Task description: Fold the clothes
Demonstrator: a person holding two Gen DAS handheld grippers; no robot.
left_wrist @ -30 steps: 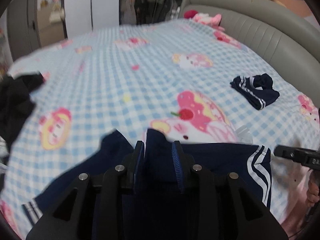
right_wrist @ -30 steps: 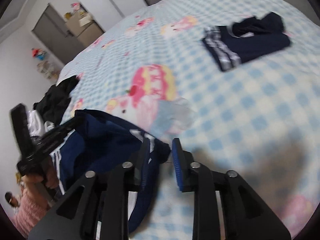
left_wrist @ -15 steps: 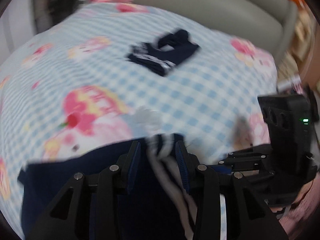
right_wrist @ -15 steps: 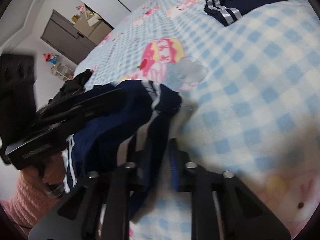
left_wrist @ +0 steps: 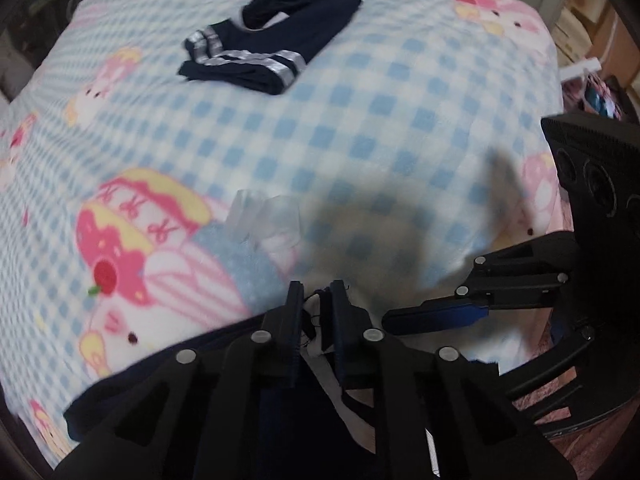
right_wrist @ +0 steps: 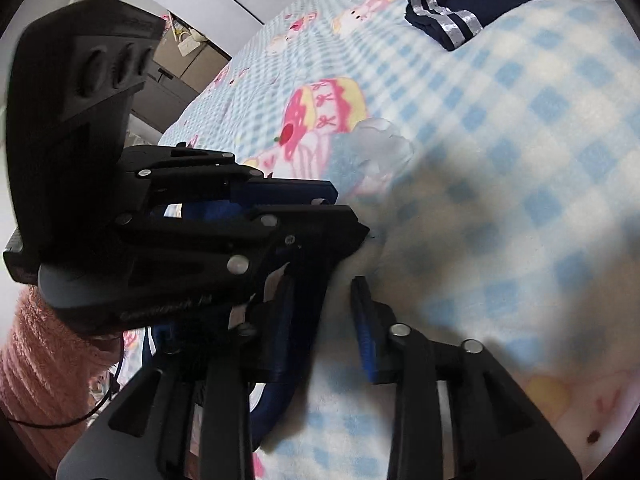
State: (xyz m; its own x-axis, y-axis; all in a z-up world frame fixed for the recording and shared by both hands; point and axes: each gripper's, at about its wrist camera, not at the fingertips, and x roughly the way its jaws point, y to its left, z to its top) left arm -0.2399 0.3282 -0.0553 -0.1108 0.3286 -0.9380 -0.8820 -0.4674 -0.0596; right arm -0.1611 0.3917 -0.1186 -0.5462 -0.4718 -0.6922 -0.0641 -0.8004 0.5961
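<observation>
Right tongs (right_wrist: 326, 312) now parted, shorts (left_wrist: 312, 364) in left tongs (left_wrist: 316, 308)

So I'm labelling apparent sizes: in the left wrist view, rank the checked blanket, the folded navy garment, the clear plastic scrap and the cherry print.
1. Checked blanket.
2. Folded navy garment.
3. Clear plastic scrap.
4. Cherry print.

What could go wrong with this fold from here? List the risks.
1. The left tongs pinch only the striped edge of the navy garment, so it may slip free.
2. The right tongs stand open right beside the left, so they could collide.
3. The clear plastic piece nearby may get folded in.
</observation>
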